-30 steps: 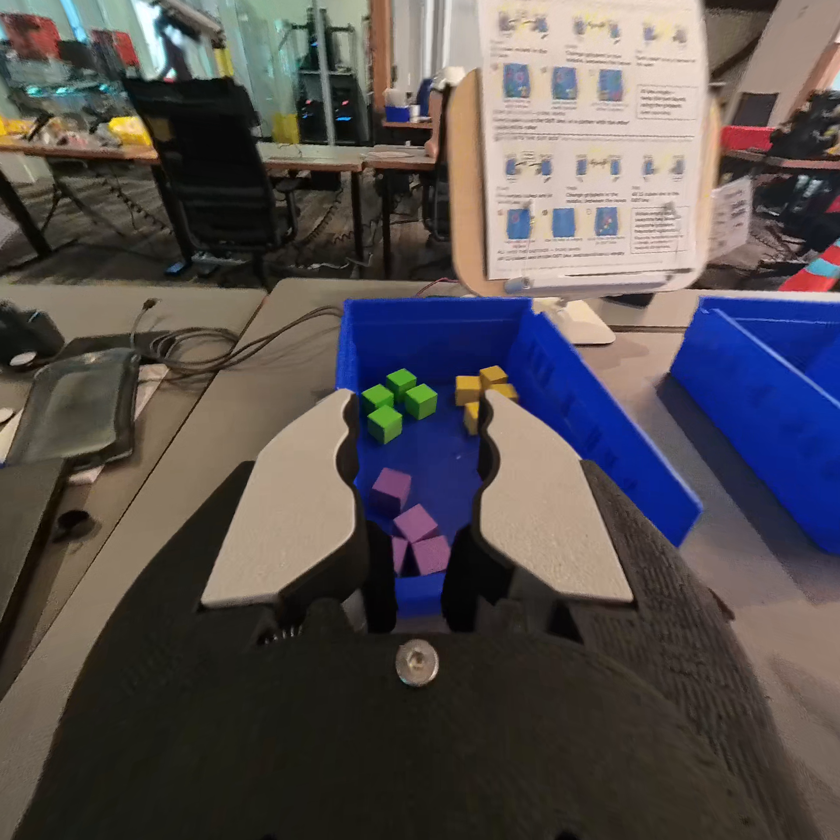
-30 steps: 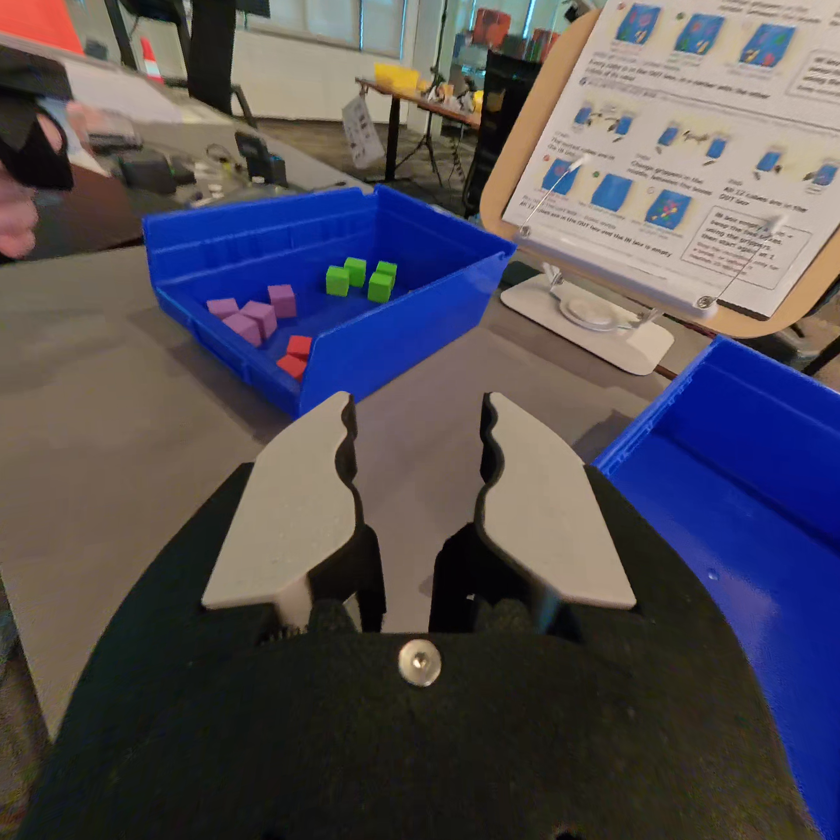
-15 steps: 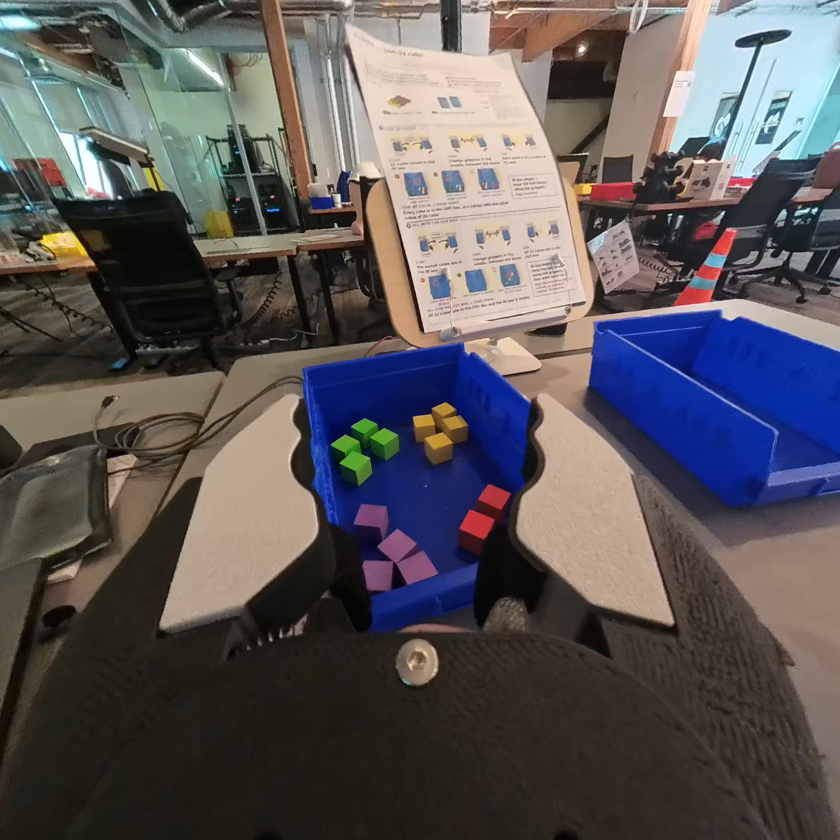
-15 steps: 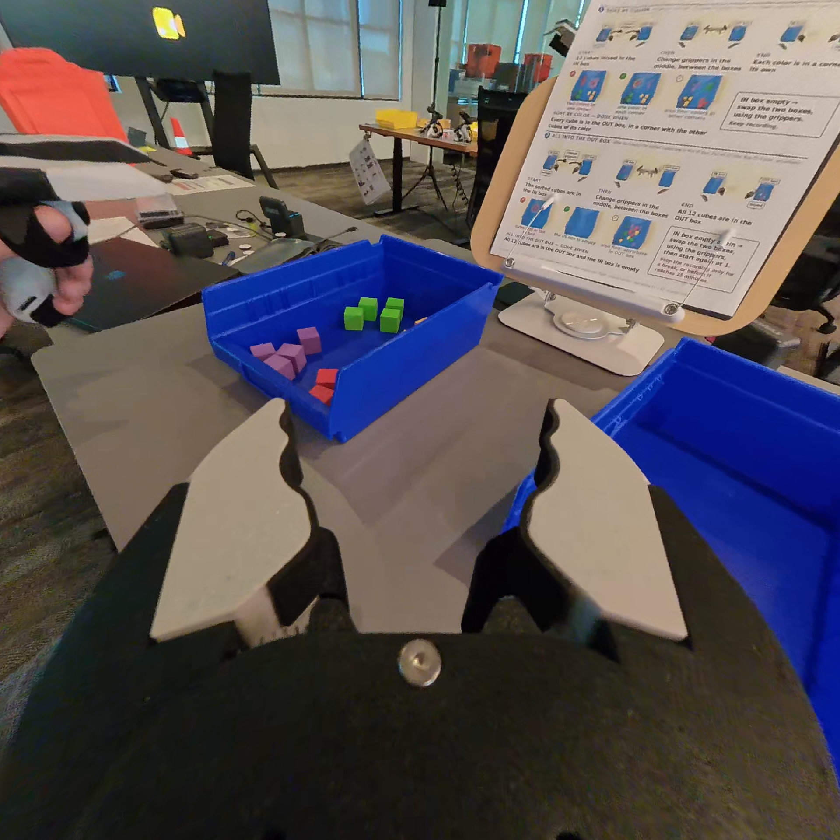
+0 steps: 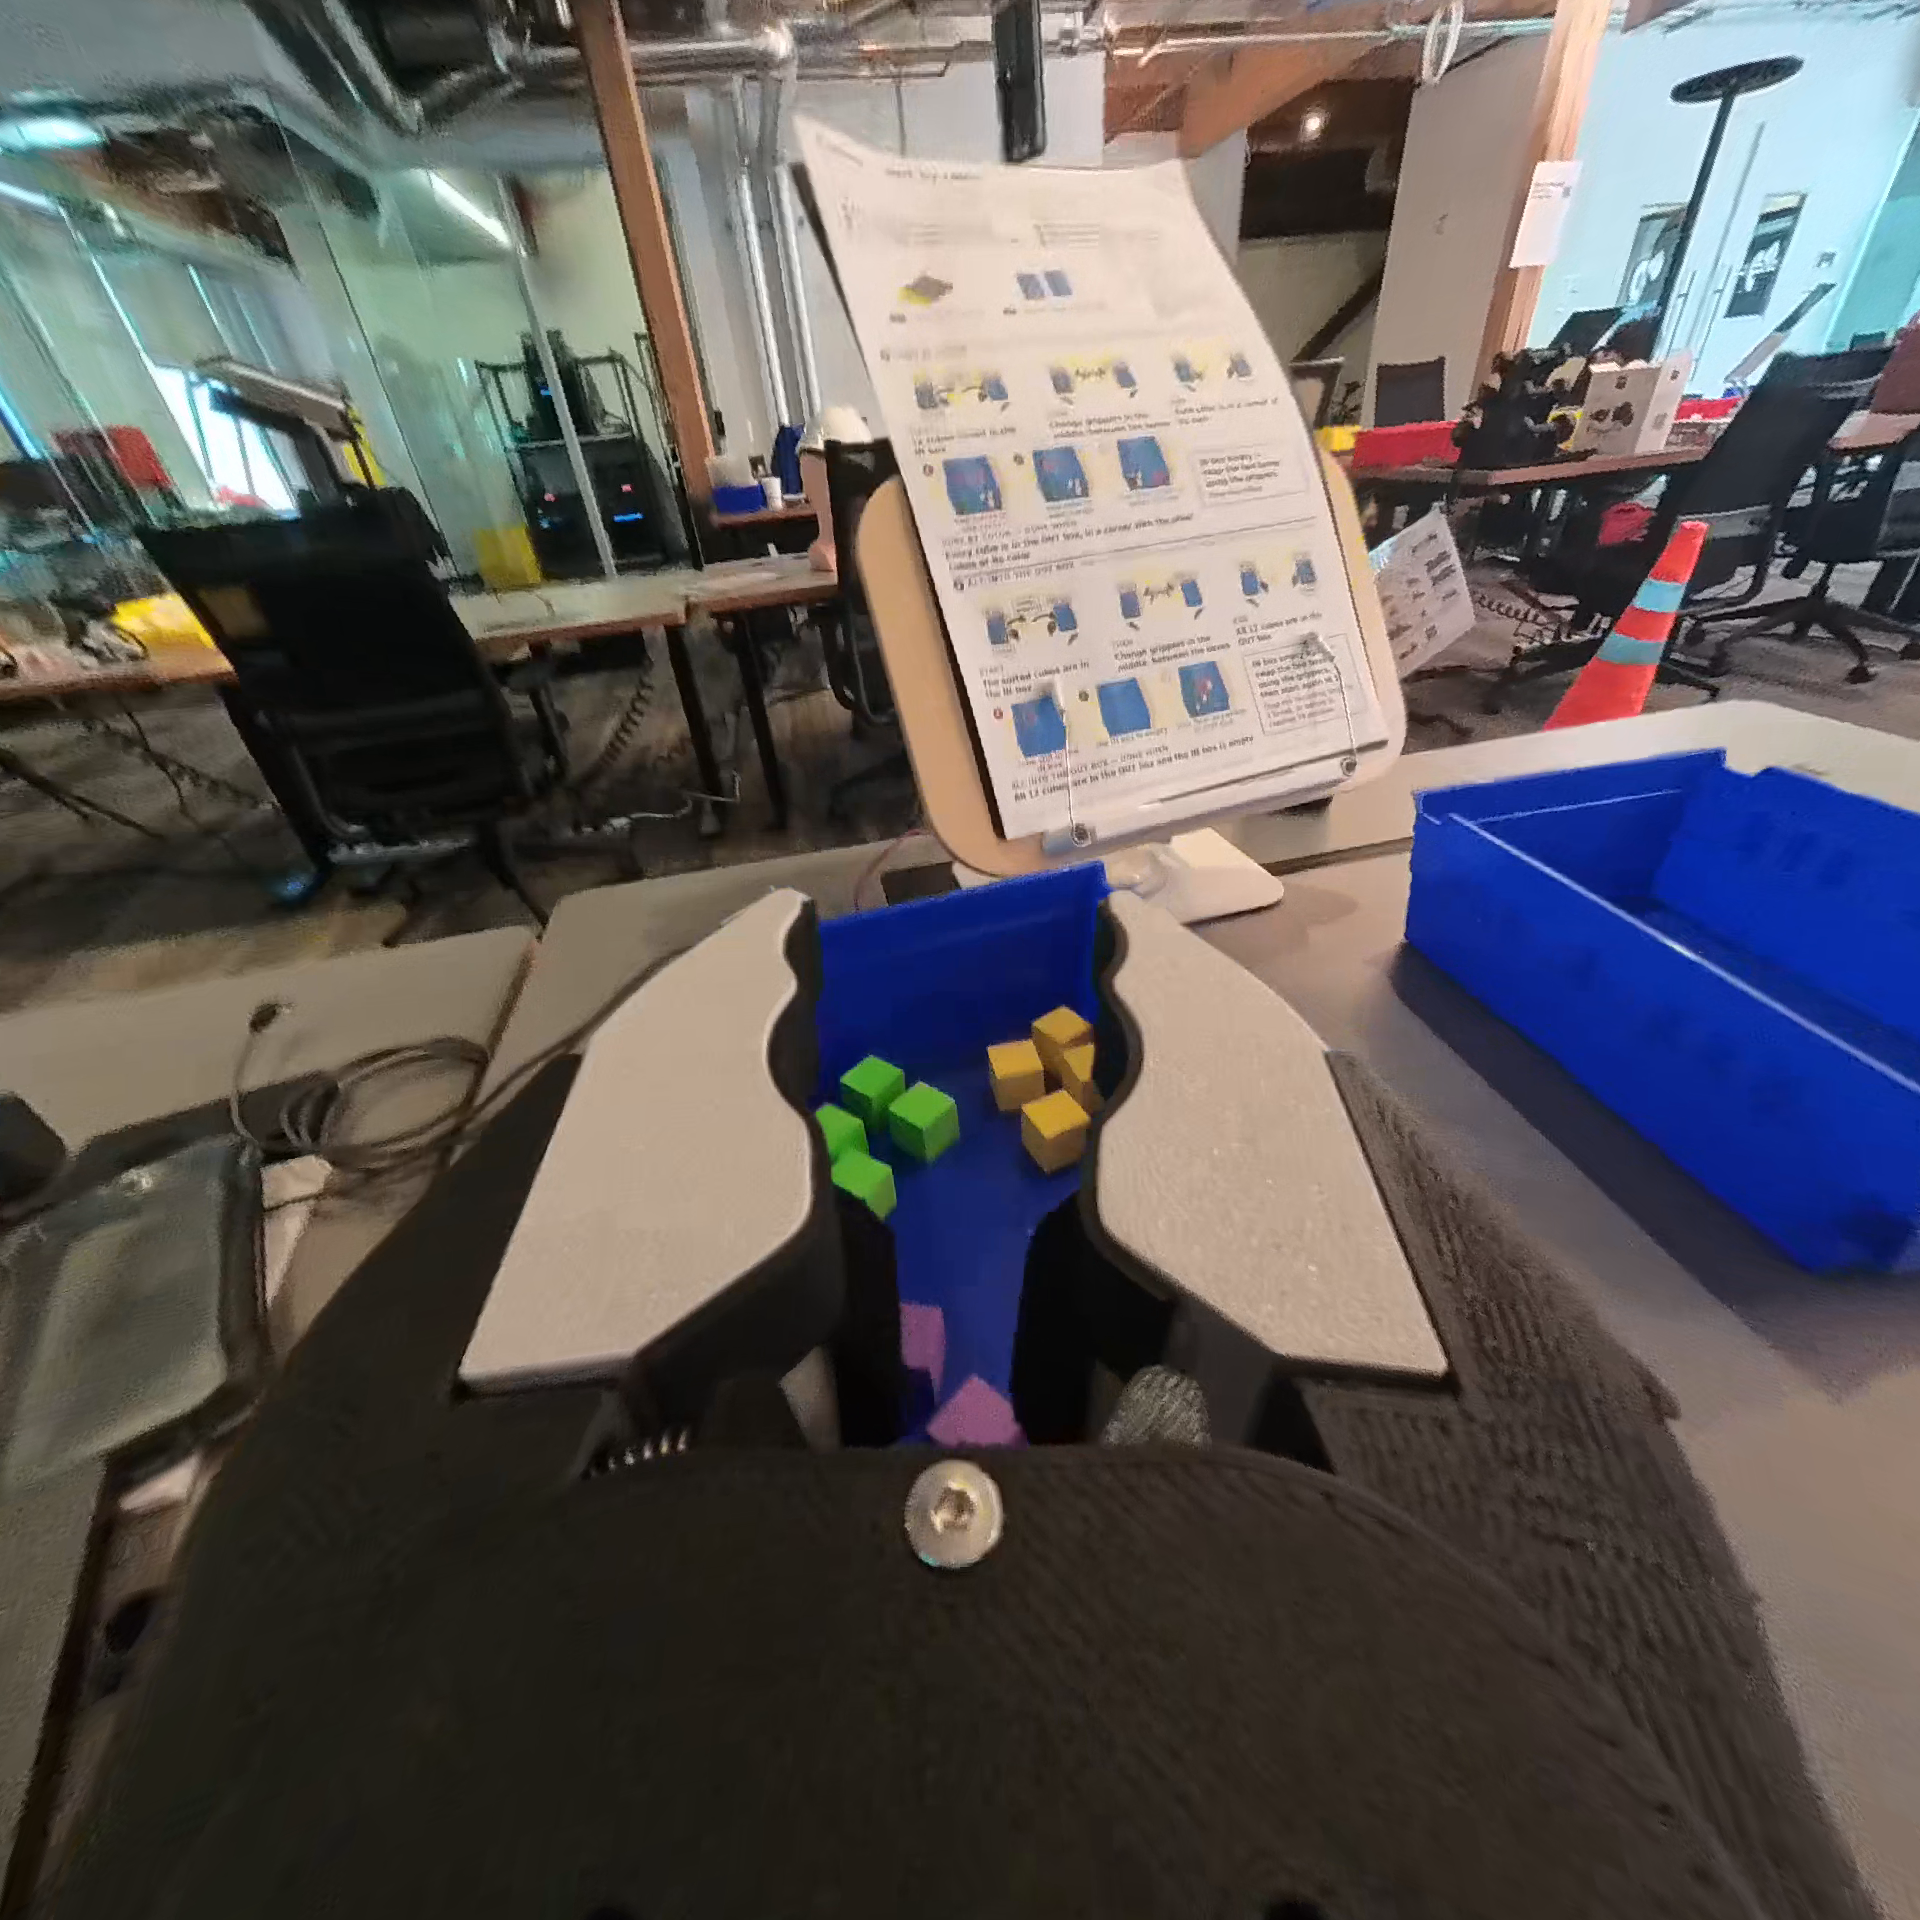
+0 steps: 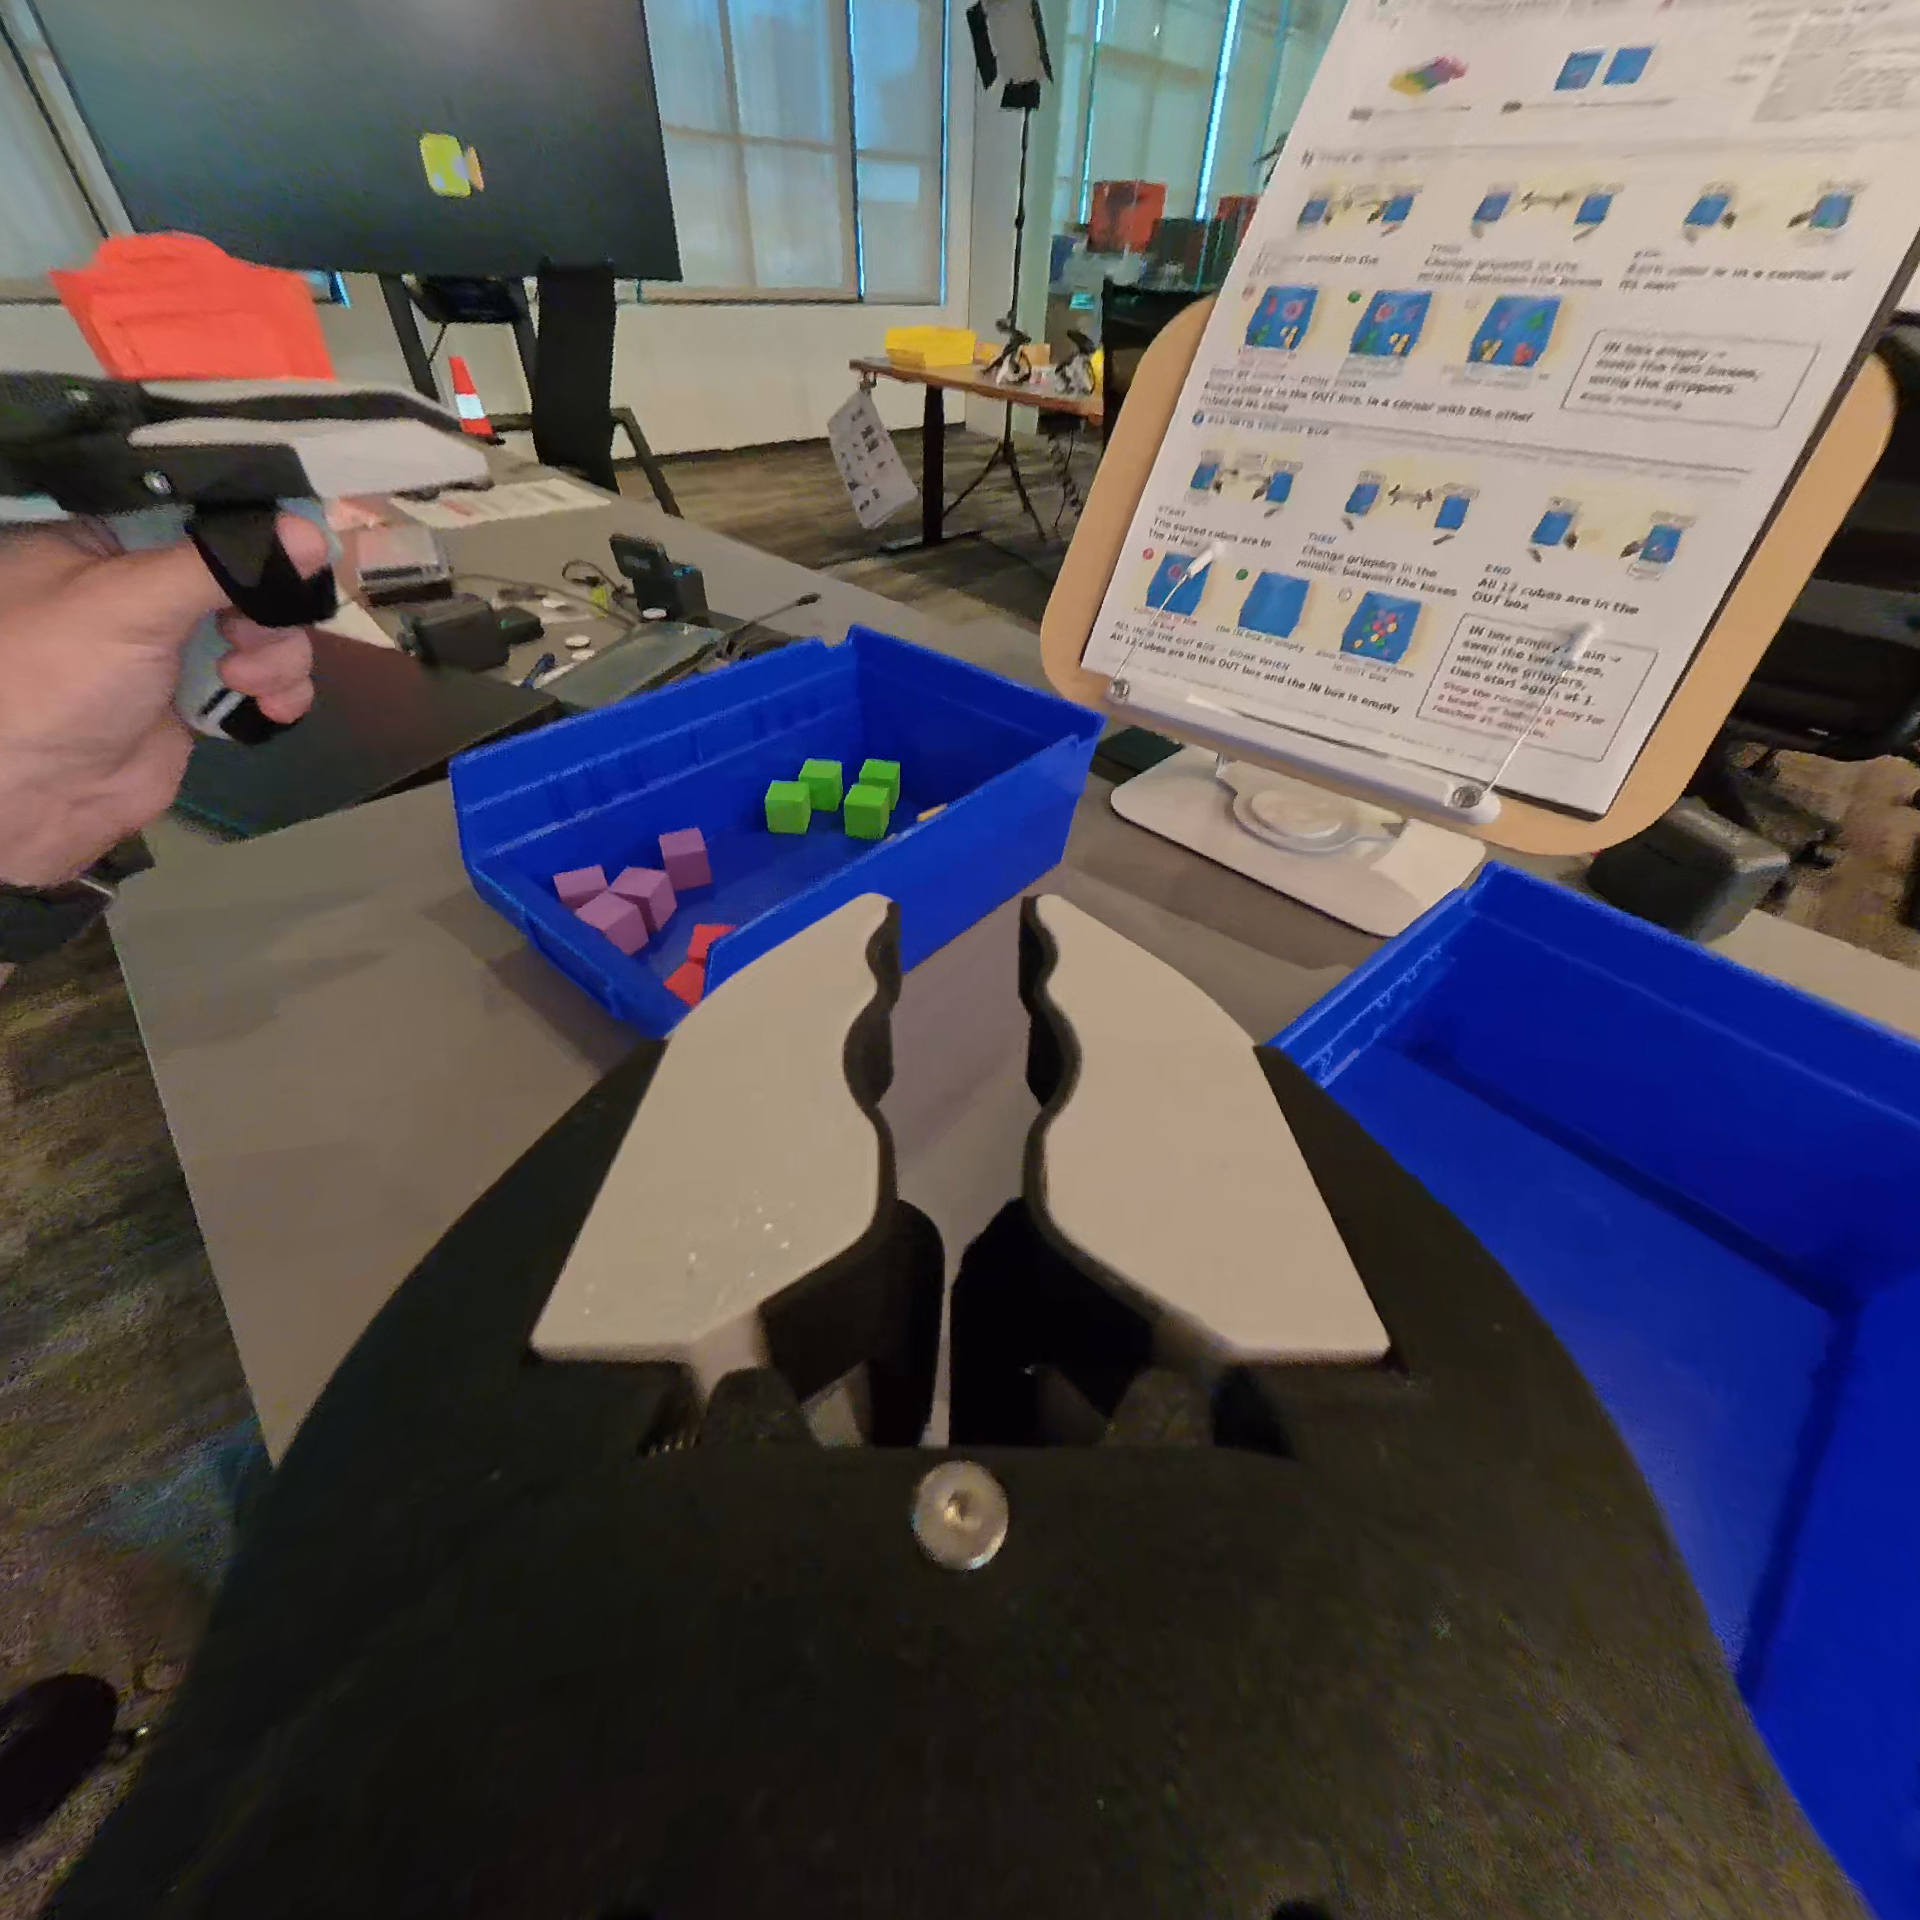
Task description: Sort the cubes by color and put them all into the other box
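Note:
A blue bin holds green cubes, yellow cubes and purple cubes. My left gripper is open and empty, held above the bin's near end. The right wrist view shows the same bin with green cubes, purple cubes and red cubes. My right gripper hovers over the bare table between the two bins. Its jaws are drawn almost together on nothing. A hand holds the left gripper at far left.
An empty blue bin sits at the right, also in the left wrist view. A printed sheet on a stand rises behind the bins. Cables and a dark pouch lie left. Office chairs, desks and a traffic cone stand beyond.
Both grippers opened wide half a second ago and have since narrowed, the right one almost fully. Both have risen and pulled back a little. The cubes have not moved.

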{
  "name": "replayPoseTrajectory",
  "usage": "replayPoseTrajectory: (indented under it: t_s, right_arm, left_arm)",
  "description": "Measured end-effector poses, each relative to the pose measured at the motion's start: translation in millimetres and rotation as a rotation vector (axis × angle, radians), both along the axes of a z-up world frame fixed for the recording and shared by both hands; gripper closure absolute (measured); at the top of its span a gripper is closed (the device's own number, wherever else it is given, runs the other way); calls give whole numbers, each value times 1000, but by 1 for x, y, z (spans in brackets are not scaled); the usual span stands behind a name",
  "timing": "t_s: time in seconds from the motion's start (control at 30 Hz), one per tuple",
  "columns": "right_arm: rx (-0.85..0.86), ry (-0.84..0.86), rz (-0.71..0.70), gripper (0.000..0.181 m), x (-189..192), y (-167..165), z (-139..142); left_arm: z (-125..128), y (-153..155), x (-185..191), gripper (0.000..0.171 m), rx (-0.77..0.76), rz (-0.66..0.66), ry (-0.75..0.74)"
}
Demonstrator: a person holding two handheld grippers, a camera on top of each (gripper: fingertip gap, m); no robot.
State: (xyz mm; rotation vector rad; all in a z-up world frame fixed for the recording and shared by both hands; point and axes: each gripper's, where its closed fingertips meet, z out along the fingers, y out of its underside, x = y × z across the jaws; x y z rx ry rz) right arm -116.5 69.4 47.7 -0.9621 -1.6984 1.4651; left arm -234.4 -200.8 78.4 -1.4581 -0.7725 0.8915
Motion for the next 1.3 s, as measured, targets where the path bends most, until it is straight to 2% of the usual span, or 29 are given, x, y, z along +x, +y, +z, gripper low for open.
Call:
replayPoseTrajectory:
  t_s: [0.13,0.33,0.5,0.77,0.97,1.17,1.3]
  right_arm:
    - [23,36,-10,170,3,6,6]
    - [46,105,-49,181,10,18,16]
    - [77,114,-67,181,10,21,15]
    - [33,-20,31,179,3,5,-9]
    - [62,30,-13,177,4,15,1]
    - [32,90,-147,166,-3,40,11]
    - [21,116,-125,171,-1,38,14]
  left_arm:
    - [1,11,-5,123,11,-44,-9]
    - [-19,20,-7,124,24,-112,-83]
    - [-26,24,-6,134,20,-155,-114]
    - [-45,20,-15,128,-5,-137,-214]
    - [-43,19,-15,126,-3,-140,-212]
    - [-40,19,-15,126,2,-146,-198]
    - [-43,25,-13,126,-9,-163,-199]
